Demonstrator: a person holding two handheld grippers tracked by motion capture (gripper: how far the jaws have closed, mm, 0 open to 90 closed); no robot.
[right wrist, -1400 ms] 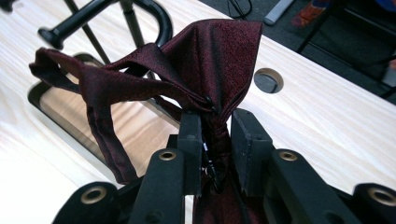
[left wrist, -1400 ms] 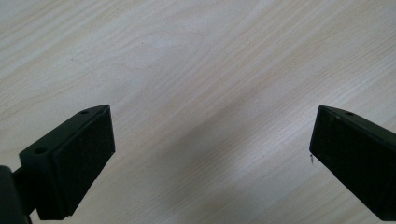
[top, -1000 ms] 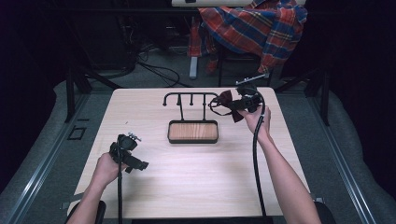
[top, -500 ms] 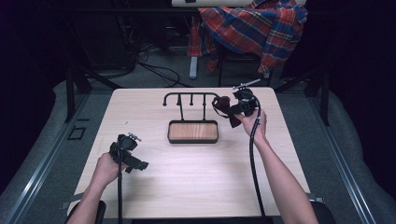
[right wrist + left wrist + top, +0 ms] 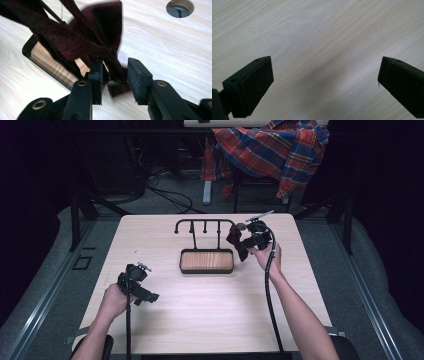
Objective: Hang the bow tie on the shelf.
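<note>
At table's far right, beside the rack (image 5: 197, 226): right gripper (image 5: 246, 240), jaws closed on a dark red bow tie (image 5: 95, 42), which is pinched at its centre knot. Wings spread above and to either side of the jaws; one dark strap trails off toward the upper left in the right gripper view.

Rack: black rail with hooks, standing on a wooden tray (image 5: 206, 261). The bow tie hangs just off the rail's right end, above the tray's right edge, clear of the tabletop. The rail runs left to right, and the nearest hook lies to the left of the tie.

Left gripper (image 5: 135, 282): near left of table (image 5: 317, 30), well apart from rack, jaws wide apart, holding nothing.

Judgement: right hand is the nearer one; hanging calls for a short move leftward to the end hook.
</note>
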